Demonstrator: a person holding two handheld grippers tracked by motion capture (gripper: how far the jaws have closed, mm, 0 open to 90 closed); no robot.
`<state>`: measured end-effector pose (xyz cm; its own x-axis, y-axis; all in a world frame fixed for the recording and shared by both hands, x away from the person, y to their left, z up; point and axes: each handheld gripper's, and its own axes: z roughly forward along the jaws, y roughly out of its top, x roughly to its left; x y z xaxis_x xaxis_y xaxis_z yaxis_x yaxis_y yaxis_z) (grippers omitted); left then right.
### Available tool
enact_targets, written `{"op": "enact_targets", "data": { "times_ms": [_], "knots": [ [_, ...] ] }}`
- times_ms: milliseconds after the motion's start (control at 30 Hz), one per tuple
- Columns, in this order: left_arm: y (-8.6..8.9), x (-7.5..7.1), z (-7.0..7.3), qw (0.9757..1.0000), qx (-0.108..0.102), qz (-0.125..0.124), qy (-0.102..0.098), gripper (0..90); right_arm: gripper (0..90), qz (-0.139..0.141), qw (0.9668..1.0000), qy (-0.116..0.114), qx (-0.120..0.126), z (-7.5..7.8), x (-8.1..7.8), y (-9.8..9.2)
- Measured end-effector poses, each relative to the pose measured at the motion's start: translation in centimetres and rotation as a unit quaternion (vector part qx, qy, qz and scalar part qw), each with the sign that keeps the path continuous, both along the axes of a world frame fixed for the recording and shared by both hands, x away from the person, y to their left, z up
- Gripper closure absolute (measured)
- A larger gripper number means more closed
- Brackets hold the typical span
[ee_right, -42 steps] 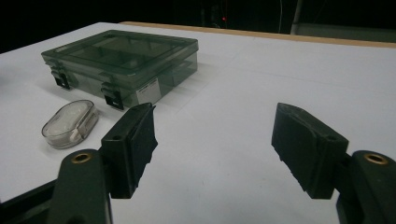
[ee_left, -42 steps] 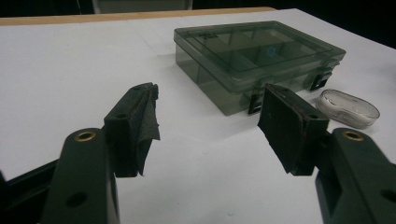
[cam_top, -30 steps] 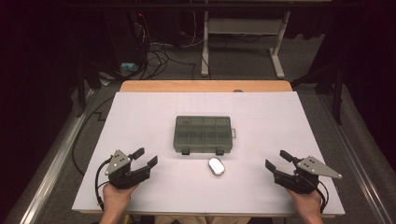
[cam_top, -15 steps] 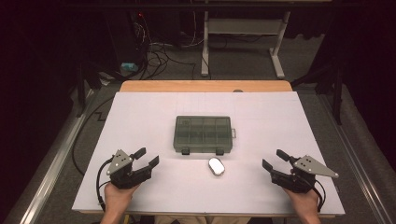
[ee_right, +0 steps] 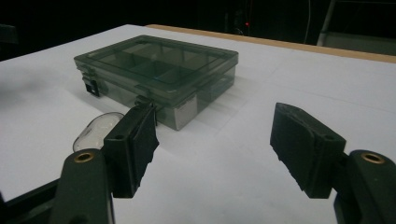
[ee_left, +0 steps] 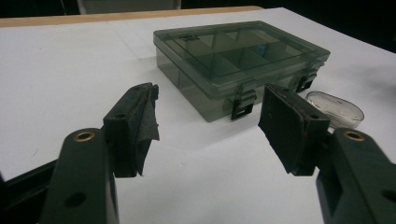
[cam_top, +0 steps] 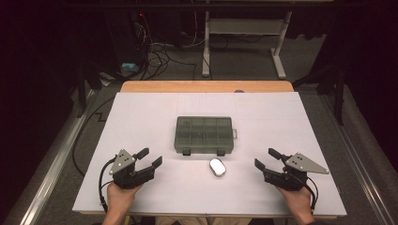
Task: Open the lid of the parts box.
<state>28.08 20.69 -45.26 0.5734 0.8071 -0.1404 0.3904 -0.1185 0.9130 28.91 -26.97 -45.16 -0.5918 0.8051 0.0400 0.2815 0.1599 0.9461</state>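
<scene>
A smoky green compartment box (cam_top: 204,134) lies shut in the middle of the white table, its two black latches facing me. A small clear oval case (cam_top: 217,167) rests just in front of it. My left gripper (cam_top: 150,157) stands open near the front left, aimed toward the box (ee_left: 238,65), with the oval case (ee_left: 336,108) off to its right. My right gripper (cam_top: 267,158) stands open at the front right, empty, facing the box (ee_right: 156,72) and the oval case (ee_right: 100,128).
The white table cover (cam_top: 141,117) ends in a bare wooden strip (cam_top: 206,86) at the far edge. Beyond it are a dark floor with cables (cam_top: 159,51) and a white desk frame (cam_top: 244,37). Metal rails (cam_top: 47,164) run along both sides.
My right gripper has slid a little to the left, toward the oval case. The left gripper, box and case have stayed put.
</scene>
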Motion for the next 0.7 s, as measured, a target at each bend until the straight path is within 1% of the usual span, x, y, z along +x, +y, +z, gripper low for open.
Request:
{"op": "enact_targets", "data": {
  "times_ms": [100, 200, 333, 467, 600, 633, 700],
  "knots": [
    [-0.1, 0.1, 0.0, 1.0000, 0.001, -0.002, 0.001, 36.8, 31.6, 0.008, 1.0000, 0.003, -0.001, -0.1, 0.2, 0.6],
    [-0.6, 0.2, 0.0, 1.0000, 0.001, -0.007, 0.000, 36.8, 31.7, 0.013, 0.9999, 0.007, 0.004, -0.1, 0.5, 1.1],
    [-0.9, 0.3, 0.0, 0.9999, 0.002, -0.012, 0.001, 36.9, 31.8, 0.020, 0.9998, 0.003, 0.008, -0.1, 0.7, 1.6],
    [-1.5, 0.8, -0.1, 0.9999, -0.001, -0.016, 0.006, 37.1, 32.9, 0.036, 0.9992, 0.011, 0.010, -0.2, 1.2, 2.6],
    [-1.9, 1.0, -0.2, 0.9997, -0.003, -0.020, 0.011, 38.5, 33.9, 0.045, 0.9988, 0.014, 0.010, -0.2, 1.4, 3.2],
    [-2.2, 1.2, -0.2, 0.9996, -0.002, -0.024, 0.012, 38.8, 34.5, 0.051, 0.9986, 0.014, 0.010, -0.2, 1.5, 3.5],
    [-2.5, 1.3, -0.2, 0.9994, -0.001, -0.029, 0.017, 39.6, 34.6, 0.052, 0.9985, 0.014, 0.008, -0.3, 1.7, 3.7]
  ]
}}
